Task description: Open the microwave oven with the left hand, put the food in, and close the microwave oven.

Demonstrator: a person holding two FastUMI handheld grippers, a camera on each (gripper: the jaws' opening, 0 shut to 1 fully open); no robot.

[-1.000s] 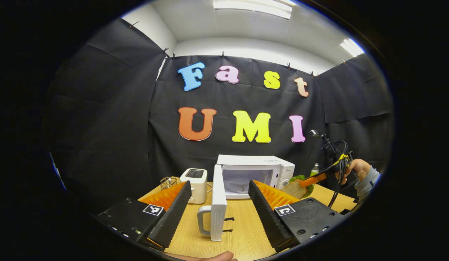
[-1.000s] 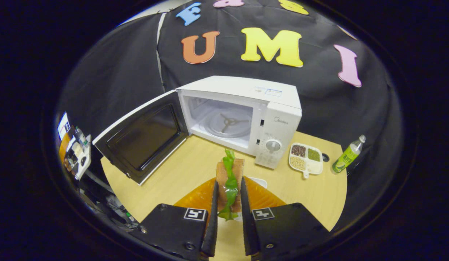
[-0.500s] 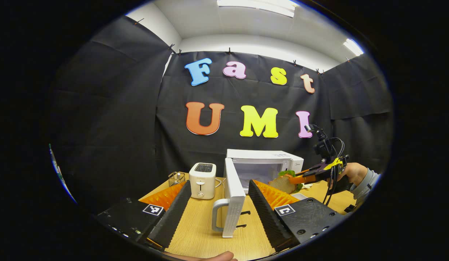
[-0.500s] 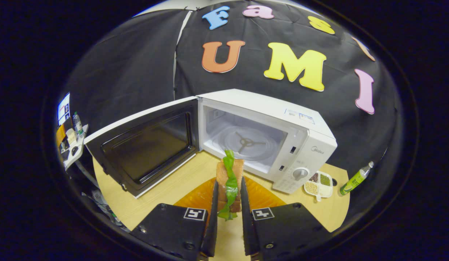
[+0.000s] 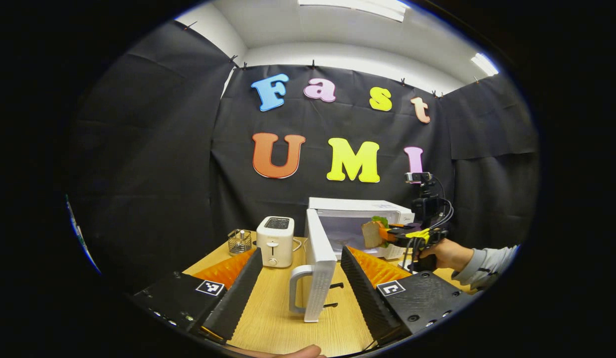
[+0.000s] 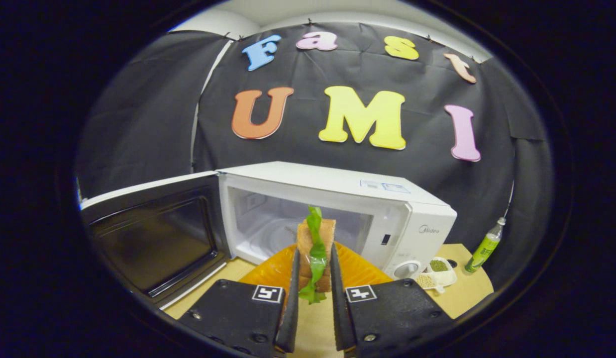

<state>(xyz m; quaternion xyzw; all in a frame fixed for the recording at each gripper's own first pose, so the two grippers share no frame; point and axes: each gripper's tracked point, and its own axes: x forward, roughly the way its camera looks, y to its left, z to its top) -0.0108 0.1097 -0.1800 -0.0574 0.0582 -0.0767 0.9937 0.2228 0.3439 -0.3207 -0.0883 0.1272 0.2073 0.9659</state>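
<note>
Swung up level with the microwave mouth now, where a second ago looking down on it from above. Right gripper clamped on the sandwich, carried upright just outside the cavity. Door thrown wide to the left, so a clear lane straight in; door frame edges close either side. Left gripper spread wide, holding nothing, straddling the door's handle without touching.

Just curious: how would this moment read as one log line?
microwave door: open | right gripper: shut on sandwich, at oven mouth | left gripper: open, near door handle
</note>
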